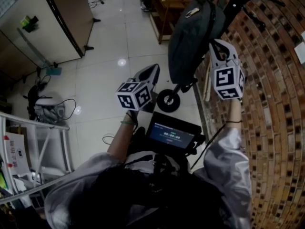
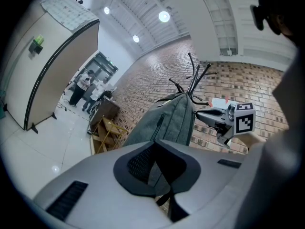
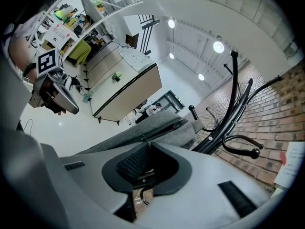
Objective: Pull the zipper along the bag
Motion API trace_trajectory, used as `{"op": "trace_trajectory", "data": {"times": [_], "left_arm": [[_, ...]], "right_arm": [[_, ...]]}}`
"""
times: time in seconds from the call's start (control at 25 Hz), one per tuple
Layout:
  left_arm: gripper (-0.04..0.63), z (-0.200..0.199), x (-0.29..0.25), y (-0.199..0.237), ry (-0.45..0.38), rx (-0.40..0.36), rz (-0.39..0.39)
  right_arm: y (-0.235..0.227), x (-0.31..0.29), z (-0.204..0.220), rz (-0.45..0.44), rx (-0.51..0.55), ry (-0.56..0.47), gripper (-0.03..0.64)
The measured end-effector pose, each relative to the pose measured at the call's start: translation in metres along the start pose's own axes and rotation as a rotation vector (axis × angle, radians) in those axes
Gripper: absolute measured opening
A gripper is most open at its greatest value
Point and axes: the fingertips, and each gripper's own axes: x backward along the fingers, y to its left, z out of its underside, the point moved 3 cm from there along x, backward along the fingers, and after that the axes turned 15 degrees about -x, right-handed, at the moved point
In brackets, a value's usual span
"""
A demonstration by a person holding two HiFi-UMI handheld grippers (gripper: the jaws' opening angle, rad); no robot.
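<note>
A grey backpack hangs on a black coat stand in front of a brick wall. My left gripper is at the bag's lower left edge. In the left gripper view its jaws are shut with grey bag cloth and a black strap between them. My right gripper is at the bag's right side, higher up. In the right gripper view its jaws are nearly together on the zipper pull, and a cord hangs below them. The zipper line runs away from the jaws across the bag.
The brick wall is close on the right. A small black wheel stands on the floor below the bag. A wooden shelf is behind the bag, a metal rack is at the left, and a screen device hangs at my chest.
</note>
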Motion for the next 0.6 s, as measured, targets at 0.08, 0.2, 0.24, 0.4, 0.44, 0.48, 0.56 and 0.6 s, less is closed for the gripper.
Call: {"op": "trace_trajectory", "data": {"times": [0.08, 0.2, 0.24, 0.4, 0.44, 0.48, 0.56, 0.6], "left_arm": [[0.007, 0.001, 0.001, 0.001, 0.001, 0.001, -0.001], [0.007, 0.000, 0.000, 0.002, 0.003, -0.001, 0.001], [0.008, 0.000, -0.001, 0.002, 0.003, -0.001, 0.002], [0.008, 0.000, -0.003, 0.003, 0.002, -0.002, 0.004], [0.008, 0.000, -0.004, 0.003, 0.002, -0.003, 0.006], [0.008, -0.001, -0.005, 0.002, 0.003, -0.003, 0.009], [0.008, -0.001, -0.006, 0.002, 0.002, -0.004, 0.014], [0.008, -0.002, -0.006, 0.003, 0.001, -0.004, 0.013]], "right_arm": [[-0.003, 0.000, -0.002, 0.001, 0.007, 0.000, 0.034], [-0.010, 0.000, -0.007, 0.020, 0.012, -0.007, 0.034], [-0.014, 0.000, -0.009, 0.028, 0.012, -0.010, 0.034], [-0.021, -0.005, -0.015, 0.032, 0.032, -0.003, 0.034], [-0.022, -0.005, -0.016, 0.032, 0.034, -0.003, 0.034], [-0.023, -0.006, -0.017, 0.035, 0.034, -0.005, 0.034], [-0.026, -0.006, -0.019, 0.047, 0.035, -0.010, 0.034], [-0.027, -0.006, -0.020, 0.049, 0.037, -0.011, 0.034]]}}
